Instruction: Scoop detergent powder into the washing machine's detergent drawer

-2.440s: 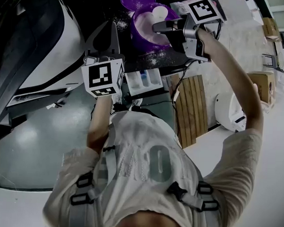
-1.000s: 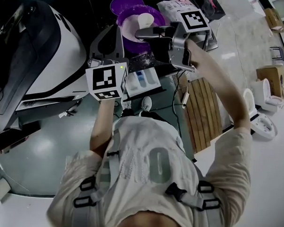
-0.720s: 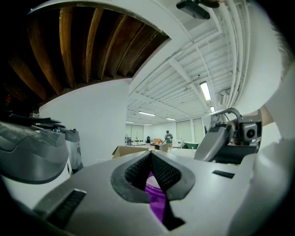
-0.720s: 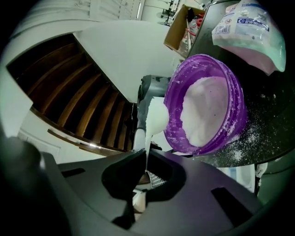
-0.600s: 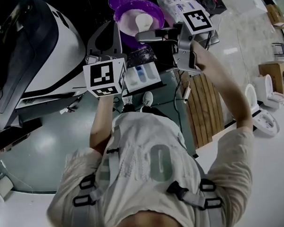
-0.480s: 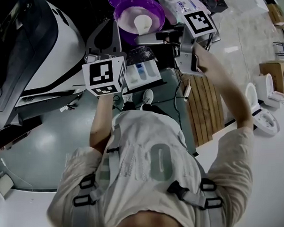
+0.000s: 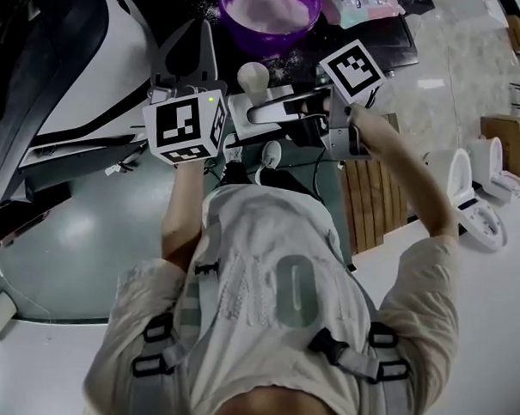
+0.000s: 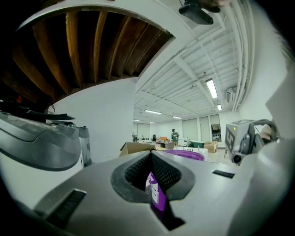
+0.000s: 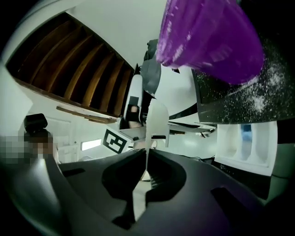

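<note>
The purple bowl [image 7: 269,9] of white powder stands on the black top at the far edge. My right gripper [image 7: 252,116] is shut on the handle of a white scoop [image 7: 252,75], whose cup sits over the white detergent drawer [image 7: 282,95]. The right gripper view shows the scoop [image 9: 156,120] rising from the jaws of my right gripper [image 9: 146,159], the bowl [image 9: 207,37] above and the drawer [image 9: 249,143] to the right. My left gripper [image 7: 201,33] points up beside the bowl. In its own view my left gripper [image 8: 151,159] is shut on a thin purple piece [image 8: 155,196]; what it is stays unclear.
The white and black washing machine [image 7: 68,65] fills the left. Spilled powder dots the black top [image 9: 233,103]. A pack [image 7: 364,2] lies right of the bowl. A wooden slat panel [image 7: 363,207], white fixtures [image 7: 475,203] and a cardboard box [image 7: 504,140] are on the right floor.
My right gripper has lifted the scoop out of the bowl and drawn it back toward me, to over the drawer. The left gripper has held its place.
</note>
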`<state>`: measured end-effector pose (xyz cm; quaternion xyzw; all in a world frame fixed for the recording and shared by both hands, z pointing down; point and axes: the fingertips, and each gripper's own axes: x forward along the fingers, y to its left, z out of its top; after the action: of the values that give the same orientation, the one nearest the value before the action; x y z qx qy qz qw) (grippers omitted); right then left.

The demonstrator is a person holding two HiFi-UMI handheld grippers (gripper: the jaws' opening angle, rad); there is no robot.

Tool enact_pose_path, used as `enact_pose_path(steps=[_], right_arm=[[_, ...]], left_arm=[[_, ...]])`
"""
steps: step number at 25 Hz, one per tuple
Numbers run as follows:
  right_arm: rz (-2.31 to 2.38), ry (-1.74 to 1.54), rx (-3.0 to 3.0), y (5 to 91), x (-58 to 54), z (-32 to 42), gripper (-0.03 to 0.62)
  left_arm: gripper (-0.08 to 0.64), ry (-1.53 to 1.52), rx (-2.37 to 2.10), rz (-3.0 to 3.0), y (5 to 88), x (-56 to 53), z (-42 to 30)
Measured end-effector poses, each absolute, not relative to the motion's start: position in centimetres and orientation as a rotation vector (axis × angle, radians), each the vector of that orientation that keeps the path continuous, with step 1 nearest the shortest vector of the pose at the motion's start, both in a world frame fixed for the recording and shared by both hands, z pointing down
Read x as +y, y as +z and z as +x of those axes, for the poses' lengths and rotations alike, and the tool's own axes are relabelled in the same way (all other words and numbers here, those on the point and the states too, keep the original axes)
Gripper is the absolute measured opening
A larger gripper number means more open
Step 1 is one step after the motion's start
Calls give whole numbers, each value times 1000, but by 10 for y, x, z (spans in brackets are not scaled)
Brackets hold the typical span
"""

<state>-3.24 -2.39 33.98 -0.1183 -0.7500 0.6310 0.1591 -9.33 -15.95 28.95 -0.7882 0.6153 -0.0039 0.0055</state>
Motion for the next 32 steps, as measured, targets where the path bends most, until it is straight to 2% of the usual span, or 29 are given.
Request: enact_pose_path(steps=[15,32], right_arm=[[-133,1607,-1877,451,-3,-30,8],[-25,1008,-1712,502,-9,-10,8]], left_arm=[[20,-16,2026,-2469,324,-140,-120],[20,8,2092,-2480,344,-145,-138]])
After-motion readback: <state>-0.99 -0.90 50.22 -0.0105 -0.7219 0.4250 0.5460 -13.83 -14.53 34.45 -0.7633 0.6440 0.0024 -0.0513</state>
